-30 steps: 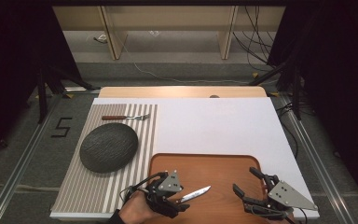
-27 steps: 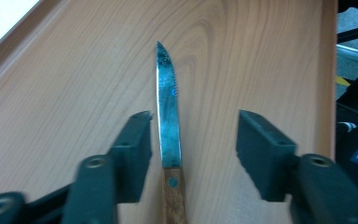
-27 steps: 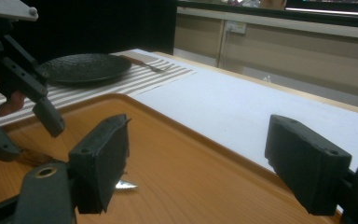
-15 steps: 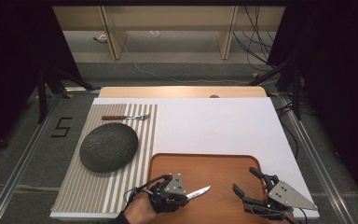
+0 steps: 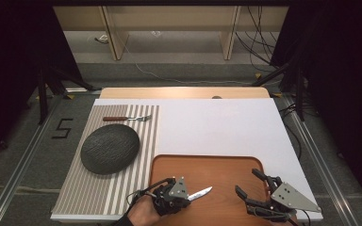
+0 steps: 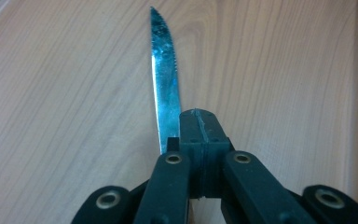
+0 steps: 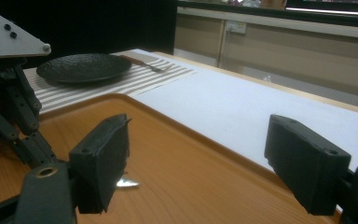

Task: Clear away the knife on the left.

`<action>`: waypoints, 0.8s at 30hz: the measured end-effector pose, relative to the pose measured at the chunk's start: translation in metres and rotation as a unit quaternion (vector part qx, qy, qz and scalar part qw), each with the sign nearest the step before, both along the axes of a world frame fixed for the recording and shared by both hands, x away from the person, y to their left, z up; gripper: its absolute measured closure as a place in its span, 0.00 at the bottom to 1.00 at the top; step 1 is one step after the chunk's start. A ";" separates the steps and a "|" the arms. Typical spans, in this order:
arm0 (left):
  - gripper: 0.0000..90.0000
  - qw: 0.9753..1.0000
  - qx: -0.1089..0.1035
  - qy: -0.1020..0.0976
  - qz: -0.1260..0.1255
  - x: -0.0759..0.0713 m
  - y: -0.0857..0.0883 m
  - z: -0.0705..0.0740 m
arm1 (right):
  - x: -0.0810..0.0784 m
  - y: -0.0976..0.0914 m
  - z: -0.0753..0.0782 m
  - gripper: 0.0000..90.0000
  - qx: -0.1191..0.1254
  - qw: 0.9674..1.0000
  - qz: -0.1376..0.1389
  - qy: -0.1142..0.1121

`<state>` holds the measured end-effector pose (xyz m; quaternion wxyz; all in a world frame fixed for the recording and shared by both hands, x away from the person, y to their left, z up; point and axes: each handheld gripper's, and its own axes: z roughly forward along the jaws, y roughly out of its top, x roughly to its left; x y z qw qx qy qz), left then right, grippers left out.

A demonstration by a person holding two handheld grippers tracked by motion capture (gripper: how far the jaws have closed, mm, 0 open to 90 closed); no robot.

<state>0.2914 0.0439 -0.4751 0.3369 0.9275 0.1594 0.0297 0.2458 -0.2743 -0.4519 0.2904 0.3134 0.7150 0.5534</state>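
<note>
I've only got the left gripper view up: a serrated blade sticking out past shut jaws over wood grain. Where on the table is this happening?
Observer: The left gripper is over the near left part of an orange-brown wooden tray, shut on the knife, whose blade points toward the right gripper.
Operator: What is the right gripper doing?
Observer: It sits over the tray's near right corner, jaws wide open with nothing between them.
Operator: Anything else set out?
Observer: A dark plate lies on a striped placemat left of the tray, with a fork just beyond the plate.
</note>
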 end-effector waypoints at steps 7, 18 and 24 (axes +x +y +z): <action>0.99 1.000 0.006 0.000 0.011 0.002 0.001 -0.003 | 0.000 0.000 0.000 0.26 0.000 1.000 0.000 -0.001; 1.00 1.000 0.008 0.005 0.013 0.001 0.007 -0.002 | -0.001 0.000 0.001 0.26 0.002 1.000 -0.001 -0.002; 1.00 1.000 0.010 0.009 0.012 0.002 0.012 -0.002 | -0.001 0.000 0.001 0.26 0.002 1.000 -0.001 -0.003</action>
